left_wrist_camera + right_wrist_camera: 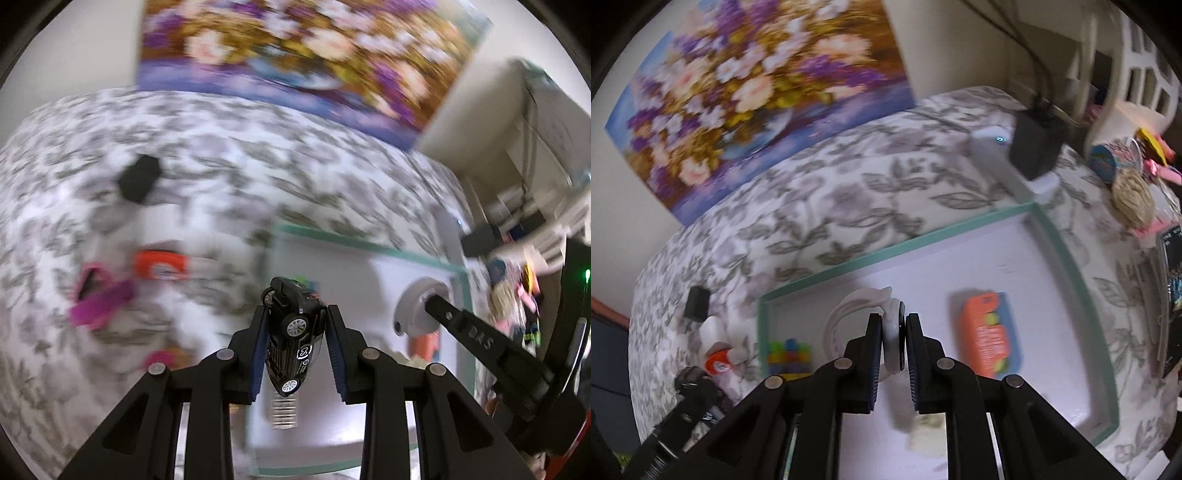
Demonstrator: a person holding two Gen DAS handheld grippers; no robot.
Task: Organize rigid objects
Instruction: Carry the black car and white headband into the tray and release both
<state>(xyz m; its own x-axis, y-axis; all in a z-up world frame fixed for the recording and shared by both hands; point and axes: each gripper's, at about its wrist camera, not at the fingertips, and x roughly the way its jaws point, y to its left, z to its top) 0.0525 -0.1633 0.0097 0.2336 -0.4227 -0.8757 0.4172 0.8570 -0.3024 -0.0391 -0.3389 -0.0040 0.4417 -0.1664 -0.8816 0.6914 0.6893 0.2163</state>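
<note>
Left tool [295, 325] grips black toy car [293, 332]; right tool [894, 332] clamps white watch [892, 339] (above tray [1067, 258]).

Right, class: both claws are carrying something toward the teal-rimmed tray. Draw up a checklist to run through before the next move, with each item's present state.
1. Left claw clamped on black toy car: ok.
2. Right claw clamped on white smartwatch: ok.
3. Bare floor left in the tray: ok.
4. Orange box already lying in the tray: ok.
5. Car hanging clear of the tray floor: cannot tell, blurred.
6. Table cleared of loose things: not ok, orange-labelled bottle remains outside.
</note>
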